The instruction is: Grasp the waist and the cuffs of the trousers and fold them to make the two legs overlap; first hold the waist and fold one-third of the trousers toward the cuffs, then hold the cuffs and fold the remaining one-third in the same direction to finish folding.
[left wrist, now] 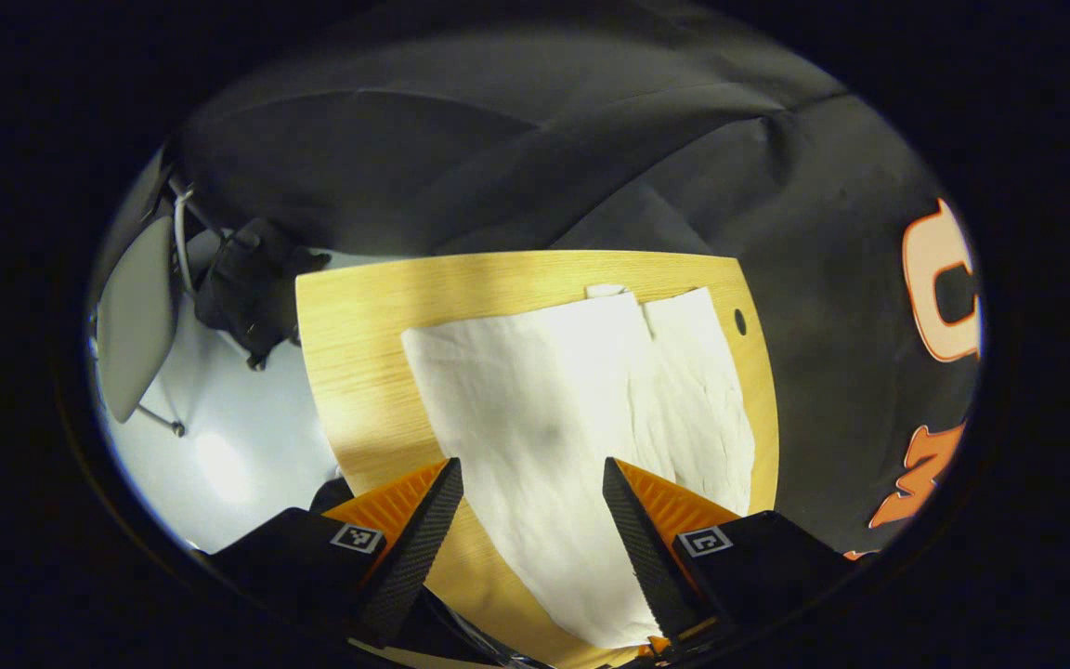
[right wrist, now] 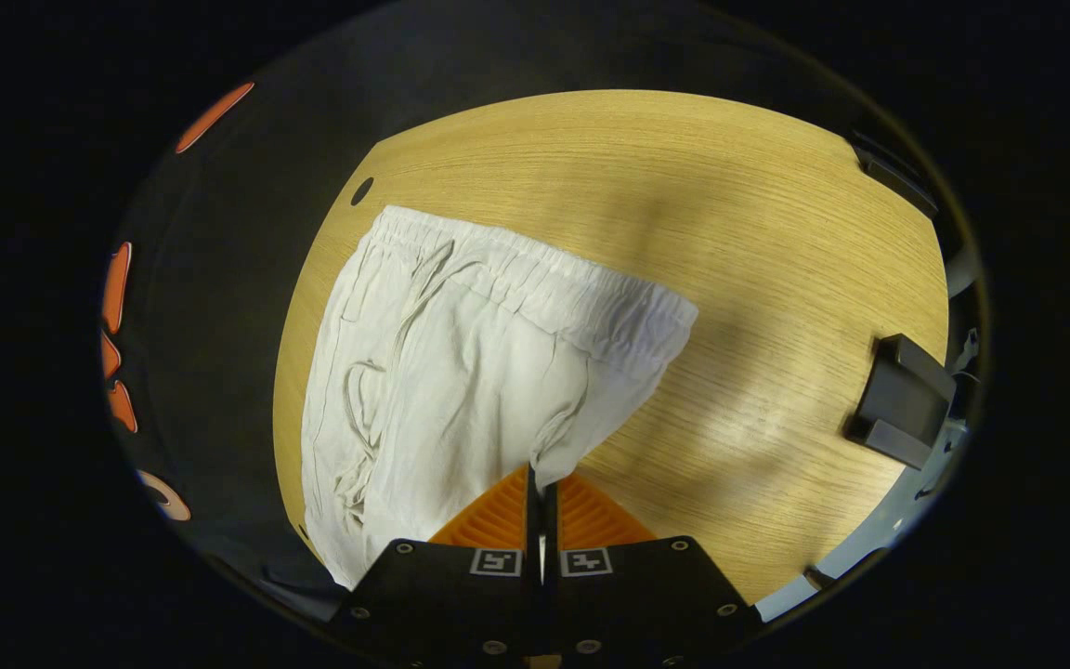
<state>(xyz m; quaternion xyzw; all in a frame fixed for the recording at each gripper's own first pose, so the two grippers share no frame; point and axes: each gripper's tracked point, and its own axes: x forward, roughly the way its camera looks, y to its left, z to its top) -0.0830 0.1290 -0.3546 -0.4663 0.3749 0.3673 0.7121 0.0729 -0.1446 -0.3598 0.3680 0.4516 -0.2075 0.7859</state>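
White trousers (left wrist: pixel 544 400) lie spread on the wooden table (left wrist: pixel 358 325), with two cloth panels side by side running away from me. My left gripper (left wrist: pixel 528 469) hovers open over their near part, one finger on each side of the cloth. In the right gripper view the trousers (right wrist: pixel 461 372) show their elastic waistband (right wrist: pixel 544 279) and drawstring at the far end. My right gripper (right wrist: pixel 541 483) is shut, and a hanging edge of the cloth runs down between its fingers.
A small hole (right wrist: pixel 361 190) pierces the table (right wrist: pixel 684 167) near the waistband's left corner. A black block (right wrist: pixel 902 400) sits at the table's right edge. Beyond the table in the left gripper view are a pale floor (left wrist: pixel 219 446), a grey chair (left wrist: pixel 136 316) and a dark bundle (left wrist: pixel 252 279).
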